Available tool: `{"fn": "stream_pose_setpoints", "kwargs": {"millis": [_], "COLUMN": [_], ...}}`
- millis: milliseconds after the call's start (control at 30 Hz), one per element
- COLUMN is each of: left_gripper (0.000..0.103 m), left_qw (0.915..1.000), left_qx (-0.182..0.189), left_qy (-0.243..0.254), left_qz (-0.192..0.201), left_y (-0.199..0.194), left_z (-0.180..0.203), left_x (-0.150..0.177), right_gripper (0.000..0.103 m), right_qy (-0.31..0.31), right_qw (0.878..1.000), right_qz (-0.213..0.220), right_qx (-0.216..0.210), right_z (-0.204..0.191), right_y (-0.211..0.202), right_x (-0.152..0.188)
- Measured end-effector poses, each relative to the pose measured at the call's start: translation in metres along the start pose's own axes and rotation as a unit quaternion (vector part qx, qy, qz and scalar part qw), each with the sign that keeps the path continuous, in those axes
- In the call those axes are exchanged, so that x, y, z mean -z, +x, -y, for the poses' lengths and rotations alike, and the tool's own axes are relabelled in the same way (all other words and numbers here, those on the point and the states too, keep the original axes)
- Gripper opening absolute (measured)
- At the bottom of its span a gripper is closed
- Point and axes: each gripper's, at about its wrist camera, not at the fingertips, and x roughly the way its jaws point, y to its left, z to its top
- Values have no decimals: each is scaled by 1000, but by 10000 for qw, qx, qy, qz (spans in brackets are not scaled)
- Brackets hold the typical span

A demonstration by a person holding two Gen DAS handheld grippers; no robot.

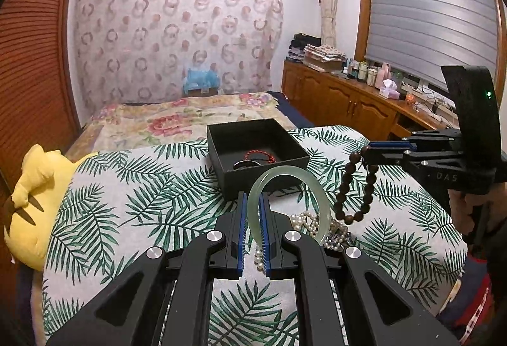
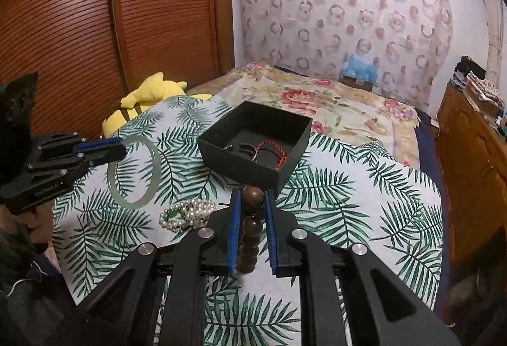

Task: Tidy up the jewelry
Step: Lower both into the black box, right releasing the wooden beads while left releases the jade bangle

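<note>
My left gripper [image 1: 253,203] is shut on a pale green jade bangle [image 1: 313,190] and holds it above the leaf-print cloth; it also shows in the right wrist view [image 2: 133,174]. My right gripper [image 2: 252,197] is shut on a dark brown wooden bead bracelet [image 2: 250,238], which hangs from its fingertips in the left wrist view [image 1: 351,187]. An open black box [image 1: 256,152] lies just beyond both grippers, with a red cord bracelet [image 2: 272,152] and a dark ring inside. A pearl necklace [image 2: 190,214] lies heaped on the cloth below the grippers.
A yellow plush toy [image 1: 35,203] lies at the cloth's left edge. A floral bedspread [image 2: 332,105] stretches behind the box. A wooden cabinet [image 1: 348,98] with bottles and clutter runs along the right wall. A slatted wooden wardrobe [image 2: 95,29] stands at left.
</note>
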Motion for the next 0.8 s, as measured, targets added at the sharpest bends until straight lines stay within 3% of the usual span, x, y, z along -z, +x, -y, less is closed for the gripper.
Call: {"fn": "stream_pose_setpoints", "kwargs": {"millis": [467, 800], "left_gripper": [7, 7], "left_qw": [9995, 9990], "left_qx": [-257, -356], "left_qy": [188, 256], "left_qz": [13, -55], "left_y": [16, 33], "left_z": [-9, -17], "left_x": [-23, -38], "right_gripper": [17, 17], "right_qy": [-136, -63], "right_qw": [9991, 9999], "right_qz": [397, 121], "right_qx": [80, 70], "right_z": [11, 16], "right_y": [22, 68], "right_x": [-76, -105]}}
